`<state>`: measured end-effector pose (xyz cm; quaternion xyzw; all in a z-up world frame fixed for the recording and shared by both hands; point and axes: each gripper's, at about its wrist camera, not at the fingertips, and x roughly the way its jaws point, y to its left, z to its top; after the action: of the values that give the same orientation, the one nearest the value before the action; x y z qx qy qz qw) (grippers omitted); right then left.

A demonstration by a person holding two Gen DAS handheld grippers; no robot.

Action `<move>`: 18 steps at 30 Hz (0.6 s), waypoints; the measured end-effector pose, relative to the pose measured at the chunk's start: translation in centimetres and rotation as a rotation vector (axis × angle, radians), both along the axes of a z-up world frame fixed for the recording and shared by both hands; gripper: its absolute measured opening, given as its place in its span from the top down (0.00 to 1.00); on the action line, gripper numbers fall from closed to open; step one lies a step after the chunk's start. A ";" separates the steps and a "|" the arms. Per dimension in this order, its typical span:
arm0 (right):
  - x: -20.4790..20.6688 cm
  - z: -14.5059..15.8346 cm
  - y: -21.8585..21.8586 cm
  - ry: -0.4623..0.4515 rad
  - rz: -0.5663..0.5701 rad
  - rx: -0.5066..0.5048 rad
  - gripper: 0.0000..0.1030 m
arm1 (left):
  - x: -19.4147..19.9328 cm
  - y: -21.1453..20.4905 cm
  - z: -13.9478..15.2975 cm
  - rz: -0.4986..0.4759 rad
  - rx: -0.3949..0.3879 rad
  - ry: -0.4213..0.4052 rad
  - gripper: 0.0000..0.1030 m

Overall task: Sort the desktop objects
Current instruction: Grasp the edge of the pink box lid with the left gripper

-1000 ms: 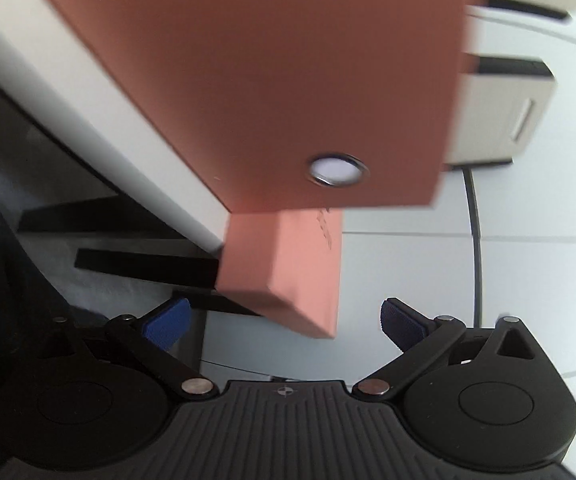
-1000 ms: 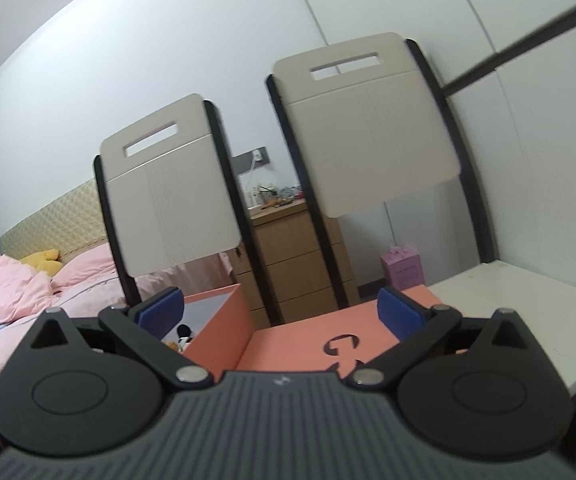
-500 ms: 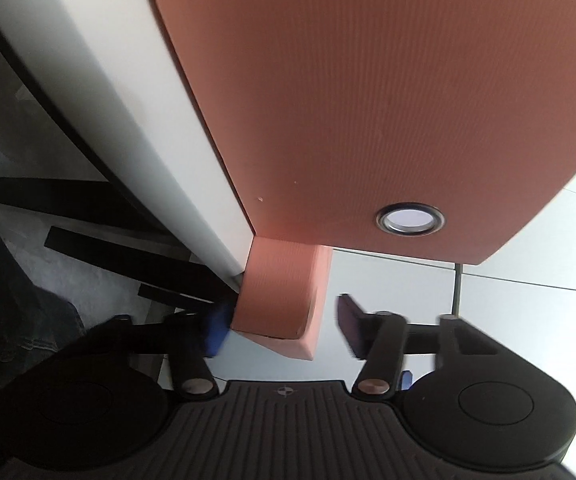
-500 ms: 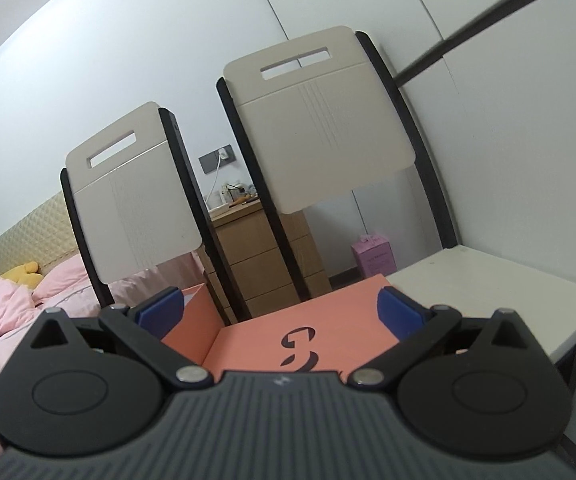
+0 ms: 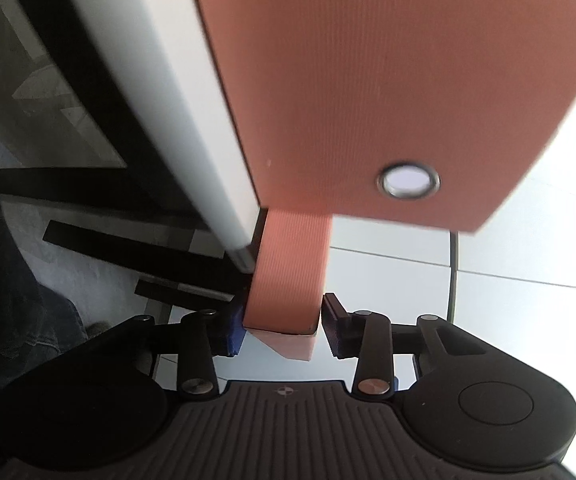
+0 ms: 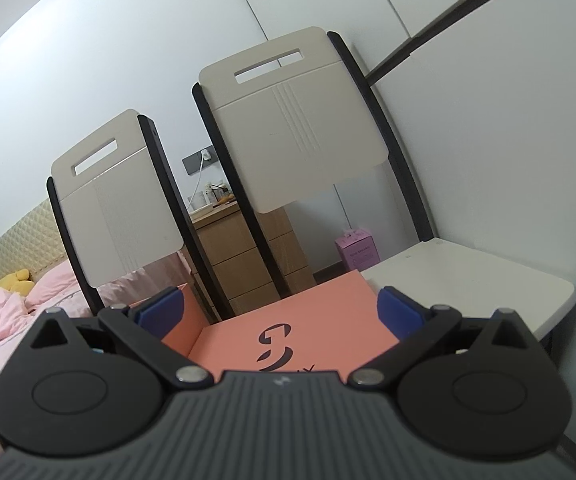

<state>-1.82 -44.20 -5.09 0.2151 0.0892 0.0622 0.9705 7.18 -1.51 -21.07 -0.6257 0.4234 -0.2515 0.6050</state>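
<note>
At the left of the left wrist view, the white desk edge (image 5: 159, 92) runs down from the top toward centre frame, with dark floor and black bars below it. At centre, the left gripper (image 5: 281, 330) has its blue pads set narrowly on either side of the rim of a salmon-orange box lid (image 5: 288, 276) that overhangs the desk; the left pad touches it, while a sliver of gap shows at the right pad, so a firm hold cannot be confirmed. Filling the upper right, the orange box (image 5: 388, 80) with a metal eyelet (image 5: 408, 181) stands on the desk.

In the right wrist view, the open box interior (image 6: 183, 320) sits at lower left; its contents are hidden. At lower centre lies the flat lid (image 6: 308, 320) with a dark printed logo, and the right gripper (image 6: 277, 310) hovers above it with fingers spread wide, holding nothing. The desk corner (image 6: 468, 276) at right looks bare.

How far sorting has gone cannot be judged: the open box fits both filling underway and closing about to follow.
</note>
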 end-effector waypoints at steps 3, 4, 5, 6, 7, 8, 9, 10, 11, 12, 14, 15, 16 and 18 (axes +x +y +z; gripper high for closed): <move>0.2 -0.2 -0.9 0.021 0.009 0.036 0.00 | -1.3 0.1 0.0 -0.012 -0.008 -0.006 0.58; 0.5 -0.4 -1.4 0.041 0.018 0.053 0.00 | -1.8 0.2 0.1 -0.015 -0.010 -0.010 0.58; 0.8 -0.6 -2.0 0.061 0.027 0.069 0.00 | -2.3 0.2 0.1 -0.020 -0.009 -0.012 0.58; 1.2 -0.9 -2.6 0.081 0.036 0.086 0.00 | -2.9 0.2 0.1 -0.025 -0.009 -0.013 0.58; 1.5 -1.1 -3.1 0.102 0.045 0.102 0.00 | -3.3 0.2 0.1 -0.030 -0.010 -0.011 0.58; 1.8 -1.3 -3.7 0.122 0.054 0.119 0.00 | -3.8 0.3 0.2 -0.031 -0.011 -0.010 0.58; 2.2 -1.5 -4.2 0.142 0.064 0.135 0.00 | -4.2 0.7 0.9 -0.035 -0.010 -0.012 0.58; 2.5 -1.7 -4.8 0.162 0.073 0.152 0.00 | -4.5 0.8 1.0 -0.040 -0.010 -0.013 0.58; 2.9 -1.9 -5.4 0.183 0.082 0.168 0.00 | -4.6 0.9 1.0 -0.044 -0.011 -0.016 0.58; 3.2 -2.1 -5.9 0.203 0.091 0.185 0.00 | -4.7 1.0 1.0 -0.049 -0.014 -0.018 0.58; 3.9 -2.5 -7.0 0.243 0.109 0.218 0.00 | -4.8 0.9 0.4 -0.058 -0.023 -0.020 0.58; 4.3 -2.7 -7.7 0.268 0.118 0.229 0.00 | -4.7 -0.1 -1.2 -0.063 -0.031 -0.024 0.58; 4.9 -3.1 -8.6 0.300 0.123 0.222 0.00 | -4.6 -0.3 -1.4 -0.068 -0.034 -0.029 0.58; 5.9 -3.8 -10.0 0.350 0.118 0.177 0.00 | -4.3 -0.4 -1.2 -0.067 -0.017 -0.051 0.58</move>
<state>4.09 -54.17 -8.84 0.3012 0.2633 0.0883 0.9122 2.88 -1.93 -22.25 -0.6099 0.4264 -0.2908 0.6013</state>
